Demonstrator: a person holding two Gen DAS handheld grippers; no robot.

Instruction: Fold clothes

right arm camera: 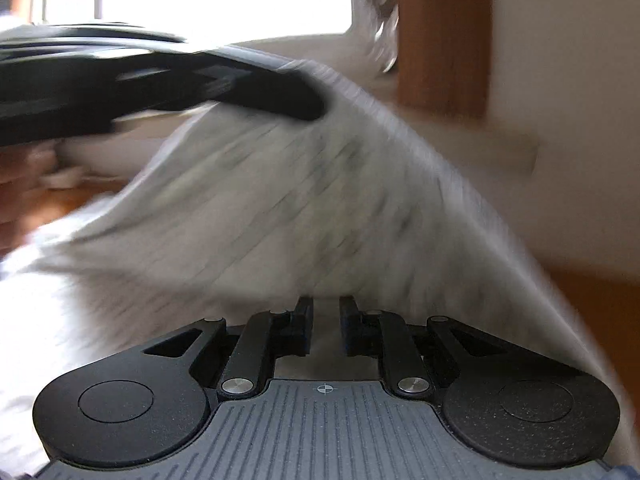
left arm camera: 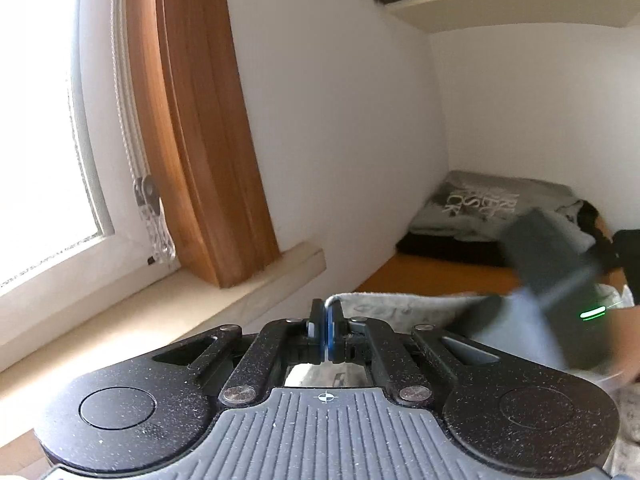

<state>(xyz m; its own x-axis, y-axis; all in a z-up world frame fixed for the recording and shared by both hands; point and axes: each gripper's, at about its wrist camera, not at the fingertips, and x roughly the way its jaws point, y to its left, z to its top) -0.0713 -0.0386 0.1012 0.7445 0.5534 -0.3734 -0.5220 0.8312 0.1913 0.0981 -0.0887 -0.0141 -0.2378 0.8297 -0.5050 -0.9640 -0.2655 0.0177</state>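
A light grey, faintly patterned garment (right arm camera: 300, 200) hangs lifted in front of the right wrist camera, blurred. My left gripper (left arm camera: 326, 316) is shut on a thin edge of that garment (left arm camera: 400, 308), which runs off to the right. In the right wrist view, the left gripper (right arm camera: 308, 106) holds the cloth's top corner at the upper left. My right gripper (right arm camera: 325, 320) stands with its jaws narrow and cloth filling the small gap between them. In the left wrist view the right gripper (left arm camera: 560, 280) is a dark blur at the right.
A stack of folded clothes (left arm camera: 480, 208) lies in the wall corner on an orange-brown surface (left arm camera: 432, 280). A pale window sill (left arm camera: 160, 312) and wooden frame (left arm camera: 200, 160) are at the left. A shelf with books (left arm camera: 520, 4) hangs above. A hand (right arm camera: 16, 192) shows at the left edge.
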